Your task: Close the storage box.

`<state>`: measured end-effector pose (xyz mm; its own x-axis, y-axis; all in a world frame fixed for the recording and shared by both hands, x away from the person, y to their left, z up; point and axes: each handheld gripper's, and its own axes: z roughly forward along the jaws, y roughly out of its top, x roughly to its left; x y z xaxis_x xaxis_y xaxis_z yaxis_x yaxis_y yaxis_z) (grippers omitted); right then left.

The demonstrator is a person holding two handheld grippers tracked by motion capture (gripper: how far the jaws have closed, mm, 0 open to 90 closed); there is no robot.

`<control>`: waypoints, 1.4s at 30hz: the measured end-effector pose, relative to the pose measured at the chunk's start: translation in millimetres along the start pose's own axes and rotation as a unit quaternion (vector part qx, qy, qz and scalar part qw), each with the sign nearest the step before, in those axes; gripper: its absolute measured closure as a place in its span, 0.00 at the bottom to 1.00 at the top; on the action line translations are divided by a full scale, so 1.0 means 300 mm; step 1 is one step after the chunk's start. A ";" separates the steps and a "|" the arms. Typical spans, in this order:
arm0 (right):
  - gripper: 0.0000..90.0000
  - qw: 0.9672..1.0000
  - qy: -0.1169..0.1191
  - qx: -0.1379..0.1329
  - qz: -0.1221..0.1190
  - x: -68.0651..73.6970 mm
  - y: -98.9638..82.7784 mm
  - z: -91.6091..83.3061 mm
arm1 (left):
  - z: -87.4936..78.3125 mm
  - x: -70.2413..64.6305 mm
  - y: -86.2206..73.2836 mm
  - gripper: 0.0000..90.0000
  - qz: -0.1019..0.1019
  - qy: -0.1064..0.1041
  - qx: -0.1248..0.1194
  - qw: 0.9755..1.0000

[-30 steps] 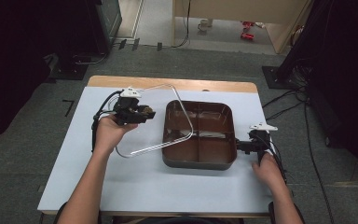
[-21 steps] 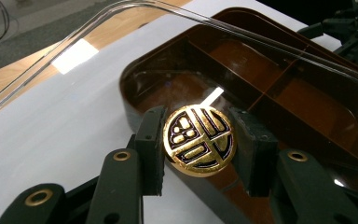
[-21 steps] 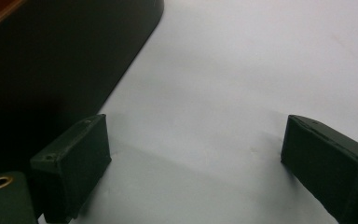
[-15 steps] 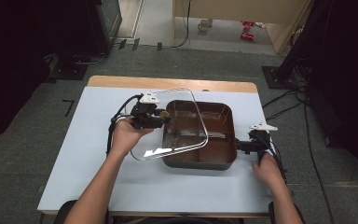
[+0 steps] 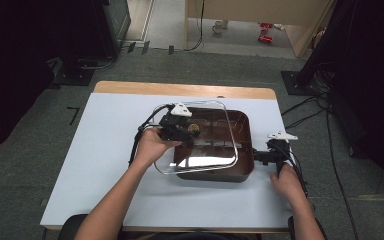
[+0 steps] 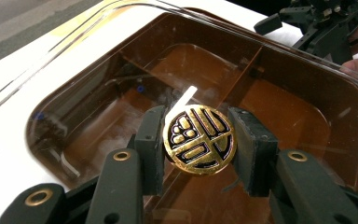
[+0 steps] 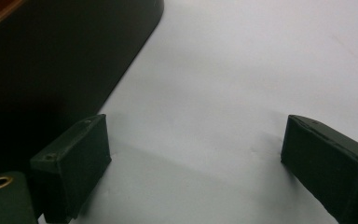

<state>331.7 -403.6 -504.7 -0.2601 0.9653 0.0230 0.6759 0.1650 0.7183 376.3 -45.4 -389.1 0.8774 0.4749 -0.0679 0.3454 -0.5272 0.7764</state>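
Pinching the round gold-and-black knob (image 6: 199,139) between its two black pads, the left gripper (image 6: 199,140) has the clear lid (image 6: 74,51) firmly by its handle, one pad pressed to each side of that disc, low in the middle of the left gripper view. Through the transparent plastic you can see the brown tray (image 6: 307,116) straight beneath, its dividers splitting it into compartments, and the lid's edge sweeps across the upper left of the frame over the pale bench. From the high view, the left gripper (image 5: 187,131) sits just left of centre with the hand (image 5: 152,145) behind it, and the clear lid (image 5: 200,167) hangs over the left and middle of the brown tray (image 5: 245,150); its near-left corner juts past the tray's edge over the bench (image 5: 95,170), so it is not squared up on the rim, and whether it touches the rim I cannot tell. Over to the right of centre, the right gripper (image 5: 260,156) rests at the tray's right side, close by the wall, the right hand (image 5: 286,181) behind it toward the lower right. In the right gripper view its pads (image 7: 81,154) stand spread wide apart with nothing but bare bench (image 7: 242,70) between them, and the tray's dark outer wall (image 7: 51,70) fills the upper left, just beside the left-hand pad.
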 end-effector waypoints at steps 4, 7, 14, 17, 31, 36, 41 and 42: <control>0.08 1.000 0.000 0.000 0.000 0.000 0.000 0.000 | 0.023 -0.011 0.011 0.66 0.010 -0.010 0.000 1.000; 0.08 1.000 -0.001 0.000 -0.001 0.001 0.000 0.000 | 0.042 -0.019 0.018 0.66 0.020 -0.014 0.004 1.000; 0.08 1.000 0.001 0.001 0.002 -0.001 0.000 0.001 | 0.105 -0.032 0.033 0.66 0.034 -0.033 0.013 0.999; 0.08 1.000 0.001 0.000 0.002 -0.001 0.000 0.001 | 0.131 -0.038 0.040 0.66 0.039 -0.038 0.019 0.998; 0.08 1.000 0.001 0.000 0.002 -0.001 0.000 0.001 | 0.222 -0.037 0.044 0.66 0.044 -0.060 0.034 0.997; 0.08 1.000 0.001 0.000 0.001 0.000 0.000 0.001 | 0.235 -0.031 0.042 0.66 0.038 -0.058 0.030 0.997; 0.08 1.000 0.001 0.000 0.001 -0.001 0.000 0.000 | 0.238 -0.030 0.039 0.66 0.039 -0.060 0.025 0.997; 0.08 1.000 0.001 0.000 0.002 0.000 0.000 0.001 | 0.238 -0.030 0.039 0.66 0.039 -0.061 0.024 0.997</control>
<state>331.9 -403.7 -504.8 -0.2591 0.9655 0.0264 0.6765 0.1619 0.7184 396.2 -106.1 -424.2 0.9350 0.3441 -0.0863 0.2877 -0.5933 0.7518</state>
